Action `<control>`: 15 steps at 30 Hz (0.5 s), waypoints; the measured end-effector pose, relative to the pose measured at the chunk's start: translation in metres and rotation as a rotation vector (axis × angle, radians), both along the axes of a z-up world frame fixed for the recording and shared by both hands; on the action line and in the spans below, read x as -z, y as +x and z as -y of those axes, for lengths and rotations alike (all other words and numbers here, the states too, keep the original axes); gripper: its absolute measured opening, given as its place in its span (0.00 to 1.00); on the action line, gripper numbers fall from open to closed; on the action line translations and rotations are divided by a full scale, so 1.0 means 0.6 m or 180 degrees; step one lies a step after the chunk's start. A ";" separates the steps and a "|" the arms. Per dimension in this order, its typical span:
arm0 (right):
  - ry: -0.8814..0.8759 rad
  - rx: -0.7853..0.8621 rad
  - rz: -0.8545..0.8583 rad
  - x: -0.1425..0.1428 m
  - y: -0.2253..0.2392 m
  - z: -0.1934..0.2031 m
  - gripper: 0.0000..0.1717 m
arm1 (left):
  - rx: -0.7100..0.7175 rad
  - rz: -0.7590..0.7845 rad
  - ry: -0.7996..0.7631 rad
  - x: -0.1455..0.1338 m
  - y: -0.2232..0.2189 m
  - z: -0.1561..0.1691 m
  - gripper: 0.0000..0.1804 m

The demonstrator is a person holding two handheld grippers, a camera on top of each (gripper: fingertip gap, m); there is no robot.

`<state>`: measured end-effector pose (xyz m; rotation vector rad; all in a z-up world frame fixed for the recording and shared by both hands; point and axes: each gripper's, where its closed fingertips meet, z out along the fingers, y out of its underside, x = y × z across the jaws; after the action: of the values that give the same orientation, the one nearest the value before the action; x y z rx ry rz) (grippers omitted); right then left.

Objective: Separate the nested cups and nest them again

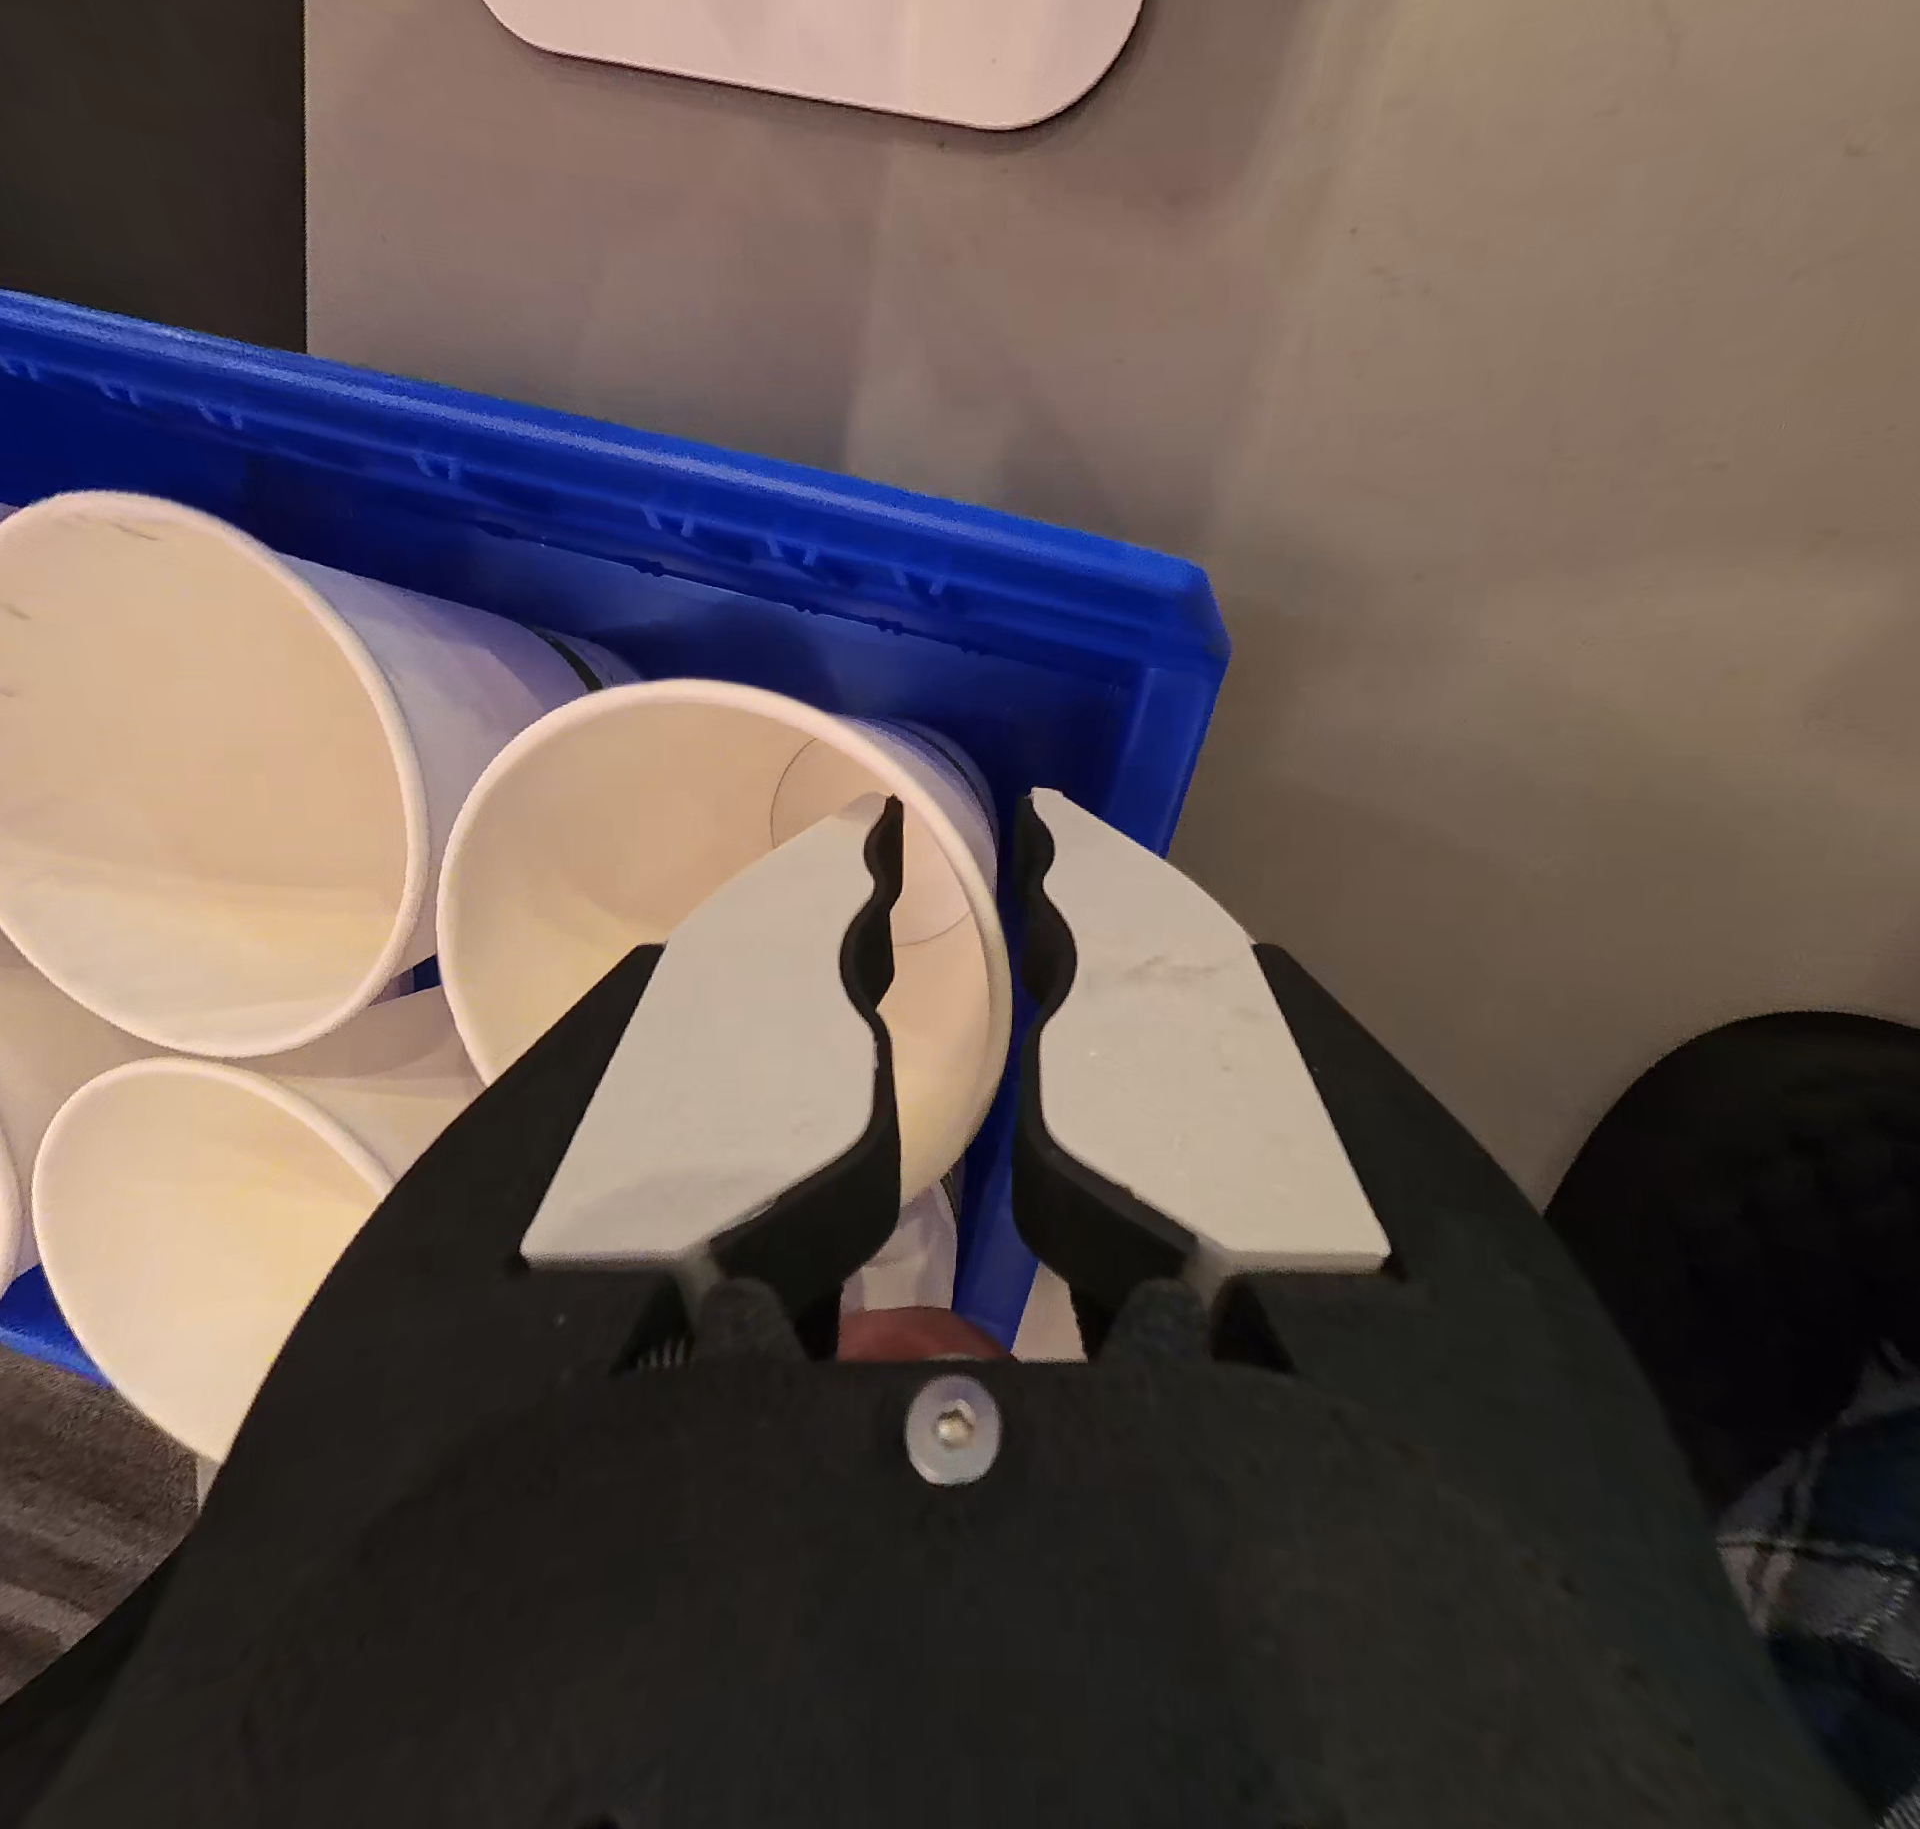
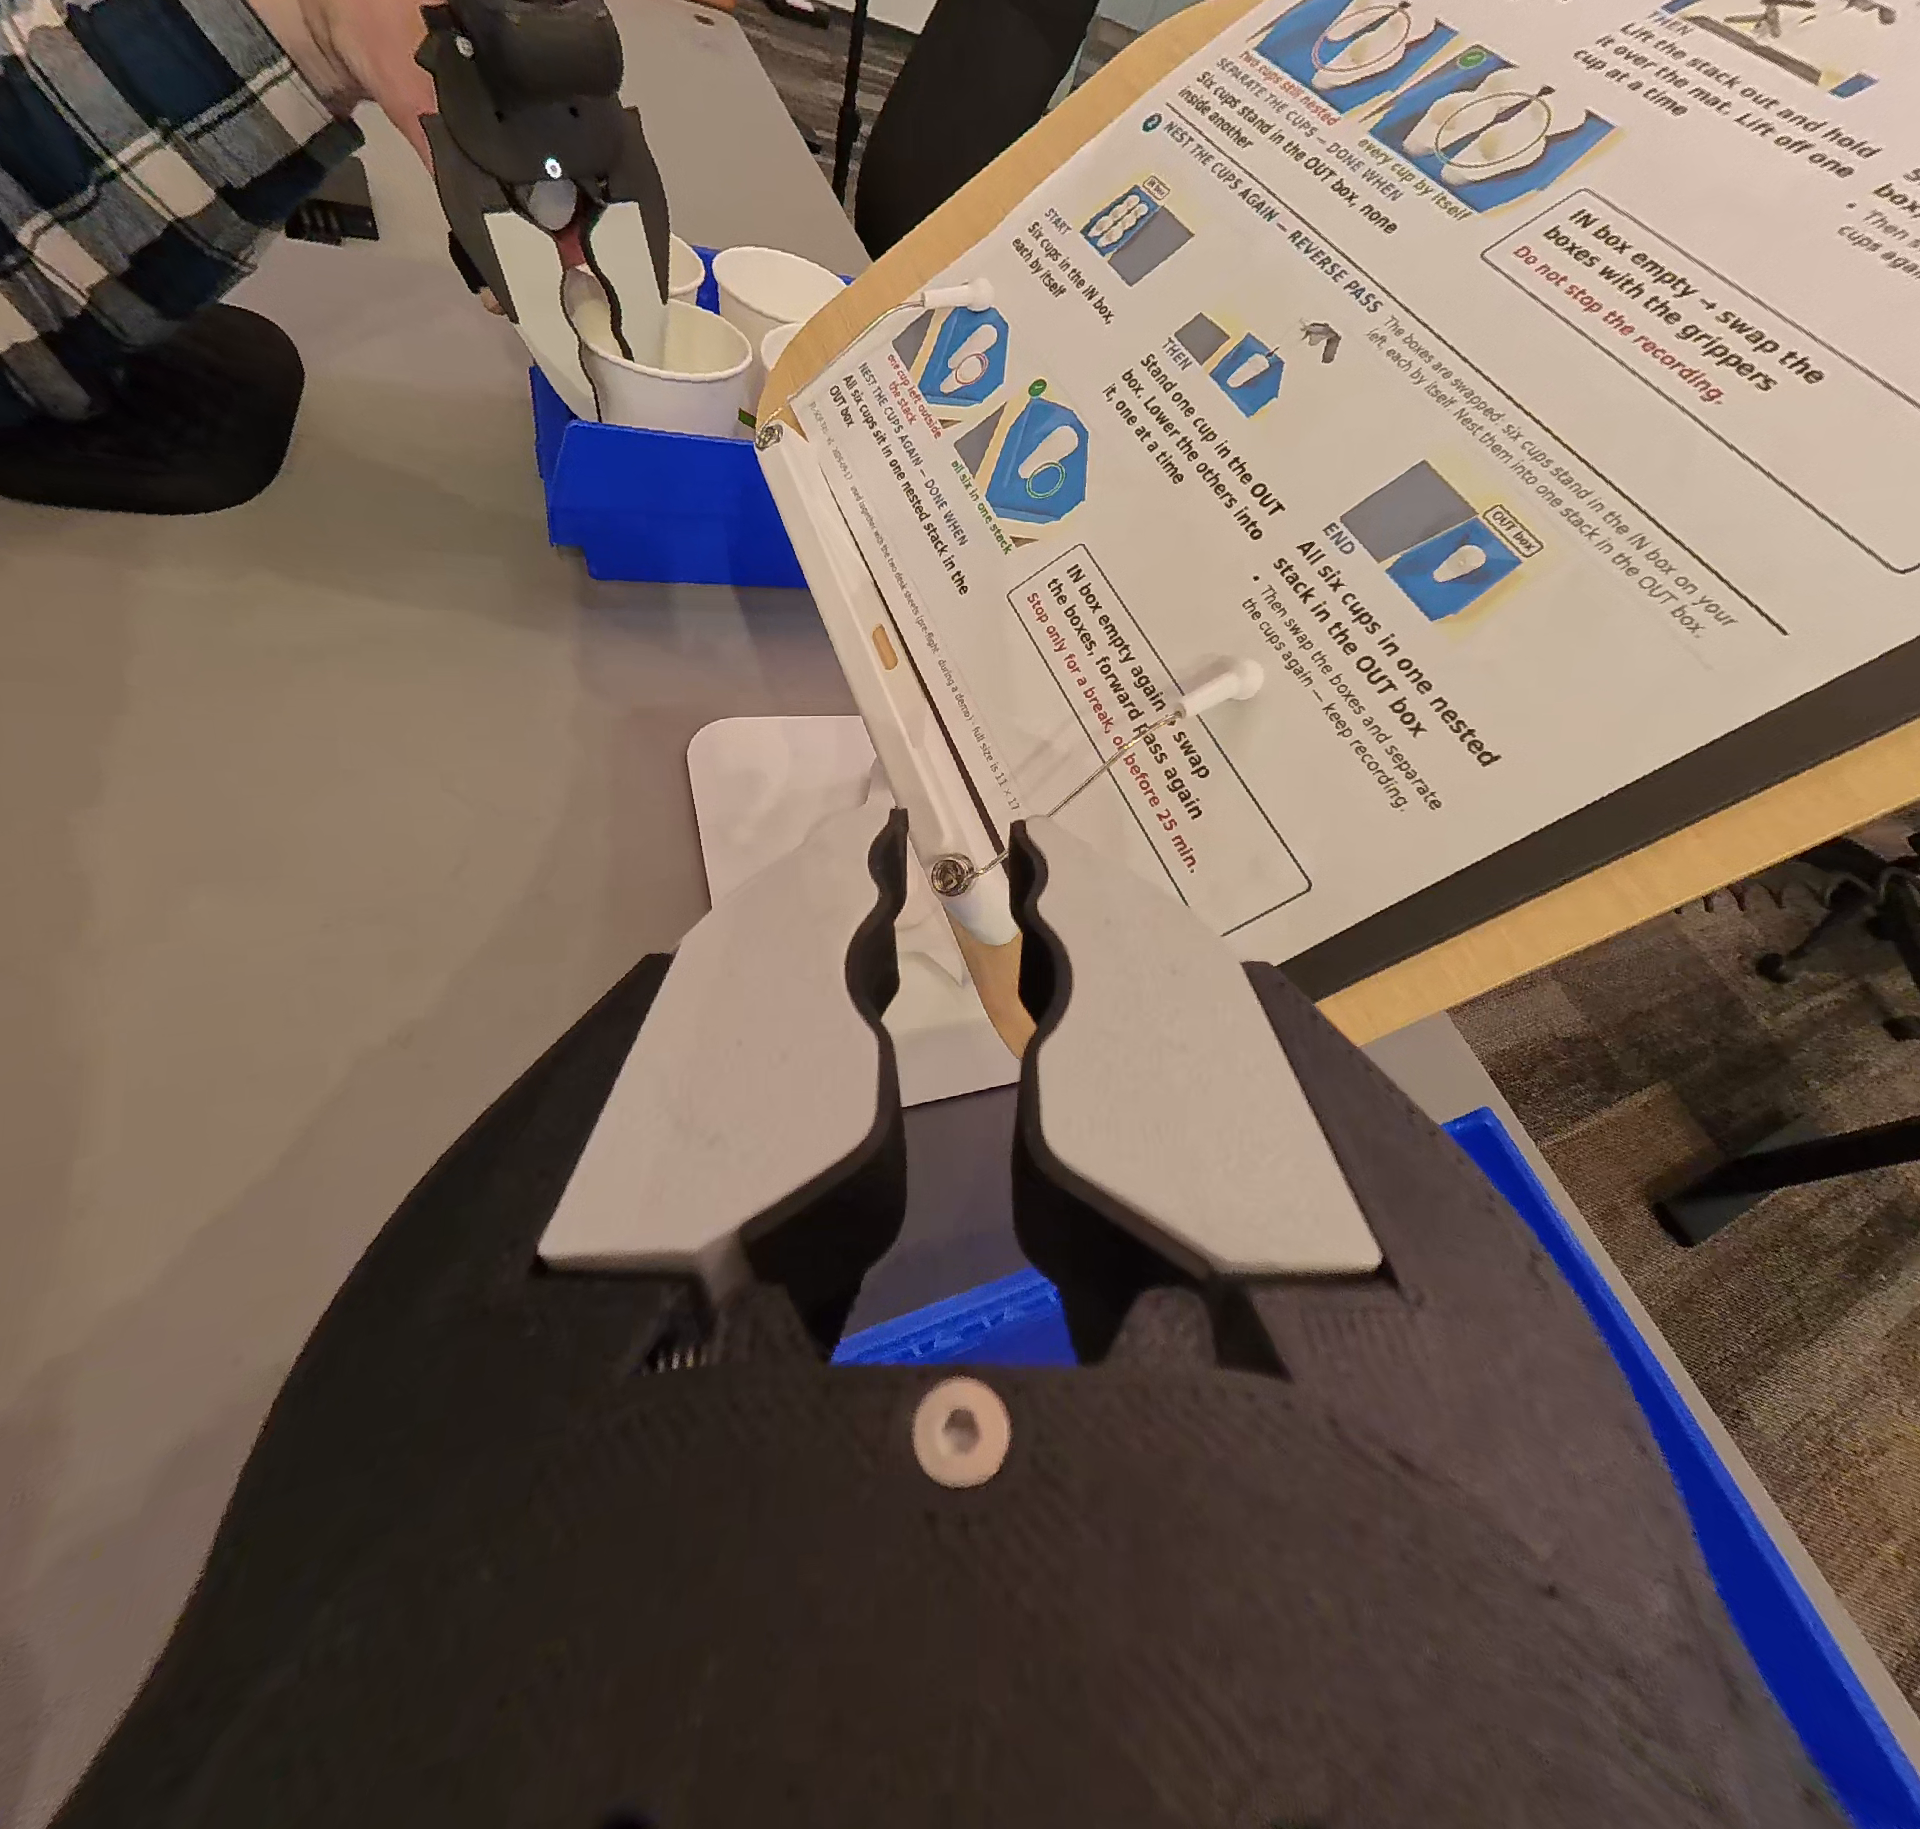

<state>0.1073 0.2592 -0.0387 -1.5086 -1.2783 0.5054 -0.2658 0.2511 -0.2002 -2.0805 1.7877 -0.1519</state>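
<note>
Several white paper cups stand separately in a blue box [image 1: 727,532]. My left gripper [image 1: 961,808] is over the cup at the box's right corner [image 1: 675,896]. One finger [image 1: 769,1000] is inside the cup and the other [image 1: 1143,1000] is outside, with the cup wall between them. A gap shows between each pad and the wall, so nothing is gripped. The right wrist view shows this gripper [image 2: 597,319] dipping into that cup [image 2: 675,377]. My right gripper [image 2: 956,829] is open and empty, above a second blue box [image 2: 1507,1187].
A white mat [image 2: 769,792] lies on the grey table between the two boxes. A tilted instruction board on a stand [image 2: 1351,429] rises right of the mat. A person's plaid sleeve [image 2: 125,117] and a black object [image 2: 135,418] are at the left. More cups [image 1: 187,771] fill the box. The gap from one gripper's tips to the other's is roughly 40 cm. My left gripper is the nearer one to the black object [image 2: 135,418]: about 20 cm, against 50 cm.
</note>
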 end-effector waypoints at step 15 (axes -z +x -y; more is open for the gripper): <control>-0.0077 -0.0014 0.0024 0.015 -0.001 -0.009 0.11 | 0.0057 -0.0035 0.0120 -0.005 0.005 -0.011 0.04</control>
<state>0.1065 0.2644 -0.0475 -1.5293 -1.2856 0.5203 -0.2628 0.2578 -0.1970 -2.0436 1.8021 -0.1110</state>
